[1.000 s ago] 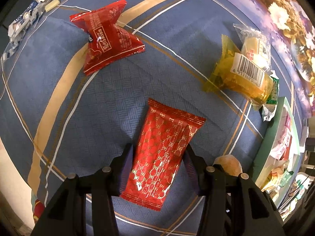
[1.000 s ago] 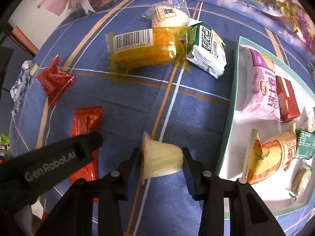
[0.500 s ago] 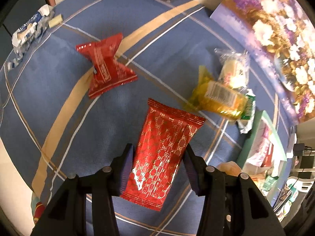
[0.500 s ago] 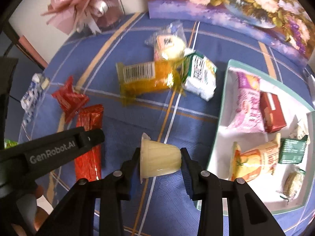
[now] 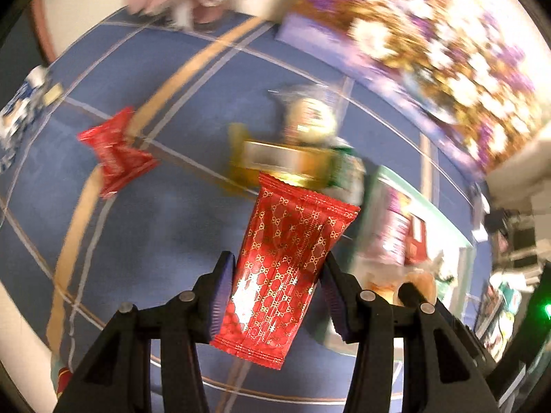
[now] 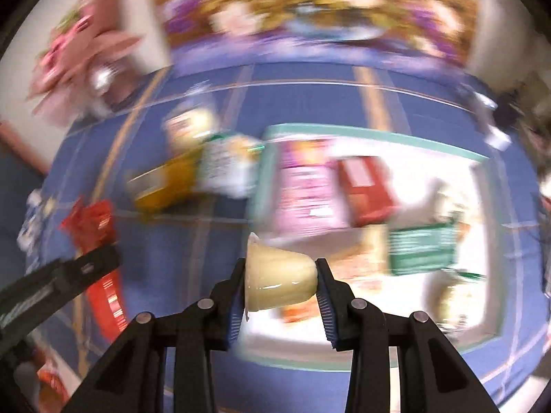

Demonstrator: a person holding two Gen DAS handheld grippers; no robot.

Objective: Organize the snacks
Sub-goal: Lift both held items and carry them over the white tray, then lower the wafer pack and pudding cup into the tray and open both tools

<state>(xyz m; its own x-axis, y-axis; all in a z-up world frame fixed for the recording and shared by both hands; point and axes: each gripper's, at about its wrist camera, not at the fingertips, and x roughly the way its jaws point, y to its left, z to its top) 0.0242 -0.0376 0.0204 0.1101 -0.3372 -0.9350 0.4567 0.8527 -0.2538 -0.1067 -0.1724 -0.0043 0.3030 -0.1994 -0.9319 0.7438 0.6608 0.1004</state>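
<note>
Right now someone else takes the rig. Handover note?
Left gripper: shut on the red gold-patterned packet, lifted off the blue tablecloth.
Right gripper: shut on the pale jelly cup, held over the near edge of the green-rimmed tray.
Done: several snacks already lie in the tray.
Left: drop both held items in the tray, then fetch the red twist-end packet, the yellow packet and the blurred ones beside it.

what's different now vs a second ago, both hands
Both snacks have been lifted off the blue cloth: the left gripper carries the red gold-patterned packet and the right gripper the pale jelly cup, both swinging toward the tray. The grips are unchanged; the other snacks stay put.
</note>
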